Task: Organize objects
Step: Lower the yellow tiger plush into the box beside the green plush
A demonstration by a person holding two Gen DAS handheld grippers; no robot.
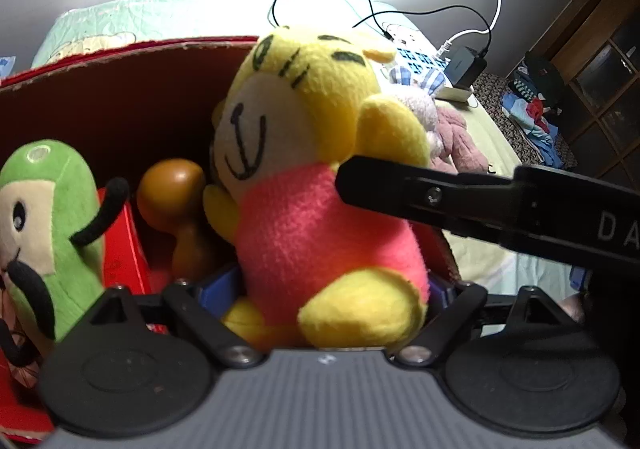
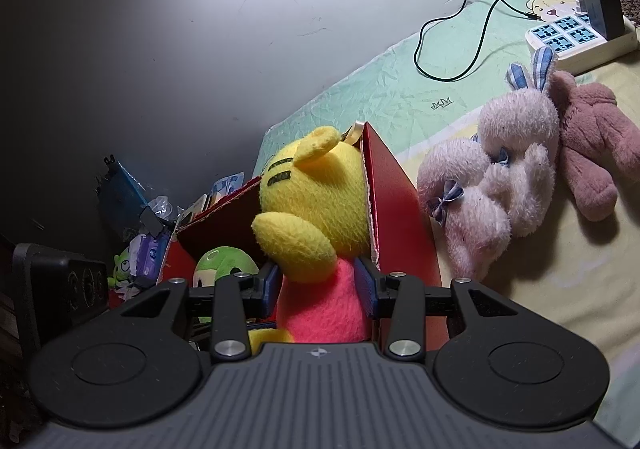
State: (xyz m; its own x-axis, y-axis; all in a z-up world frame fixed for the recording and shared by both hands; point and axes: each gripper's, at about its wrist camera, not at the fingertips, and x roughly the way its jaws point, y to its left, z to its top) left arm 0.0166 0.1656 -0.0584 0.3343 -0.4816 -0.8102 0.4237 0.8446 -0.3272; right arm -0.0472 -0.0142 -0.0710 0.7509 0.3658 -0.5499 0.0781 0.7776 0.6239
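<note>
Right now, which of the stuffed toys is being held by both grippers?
The yellow tiger plush in the pink shirt; the green plush sits untouched in the red box, and the pale pink bunny lies on the bed.

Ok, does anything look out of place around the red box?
Yes. Two plush toys, a pale pink bunny and a dusty-pink bear, lie sprawled on the bed outside the red box, beside a power strip.

We see each gripper, left point(image 1: 334, 285) and right point(image 2: 320, 287), as matte black linkage arms with silver screws, round black discs and a ribbed grey body. Blue ribbed pads point(image 2: 366, 285) line the fingers. White letters "DA" mark one black finger.
</note>
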